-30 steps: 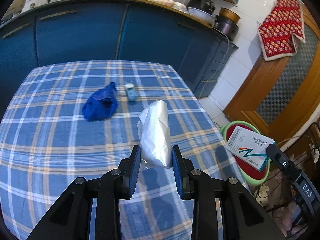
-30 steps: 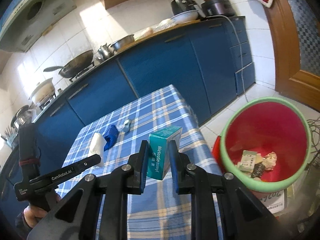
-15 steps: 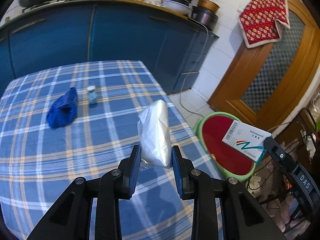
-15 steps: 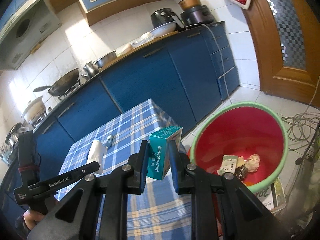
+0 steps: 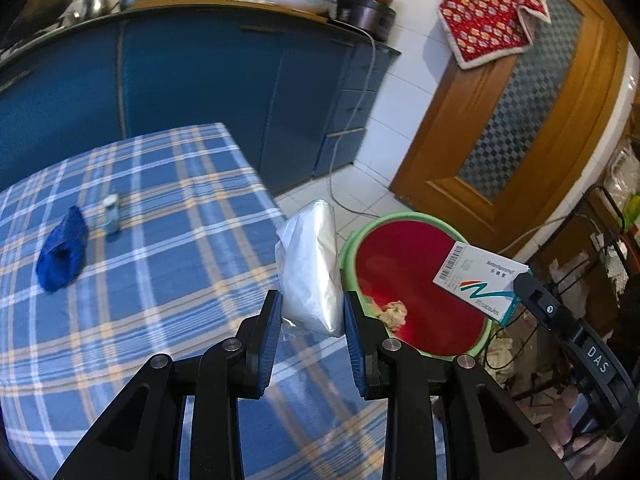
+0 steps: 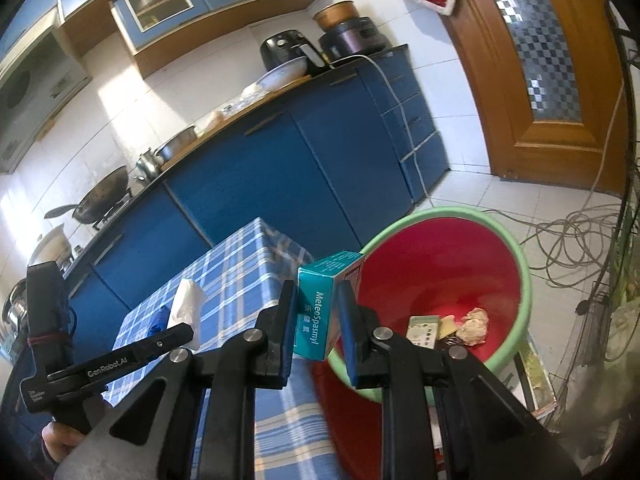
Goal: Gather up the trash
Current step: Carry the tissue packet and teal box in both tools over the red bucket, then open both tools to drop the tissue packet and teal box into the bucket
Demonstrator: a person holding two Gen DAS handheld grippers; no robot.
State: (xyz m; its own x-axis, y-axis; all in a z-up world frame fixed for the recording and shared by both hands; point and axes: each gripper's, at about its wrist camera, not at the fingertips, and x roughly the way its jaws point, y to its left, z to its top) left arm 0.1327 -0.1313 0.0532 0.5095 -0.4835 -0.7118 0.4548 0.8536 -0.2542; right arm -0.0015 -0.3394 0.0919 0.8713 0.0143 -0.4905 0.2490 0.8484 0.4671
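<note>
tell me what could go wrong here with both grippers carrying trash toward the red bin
The left gripper pinches only the lower end of the floppy white plastic bag, which is over the table edge, not yet over the red bin; released now, it may miss. The right gripper holds the teal medicine box by the bin's near rim, so it could bounce out.

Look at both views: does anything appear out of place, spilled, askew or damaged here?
Nothing is spilled or damaged. Two bits of trash remain on the checked table: a crumpled blue item and a small bottle standing upright beside it. Tangled cables sprawl loose over the floor by the red bin.
</note>
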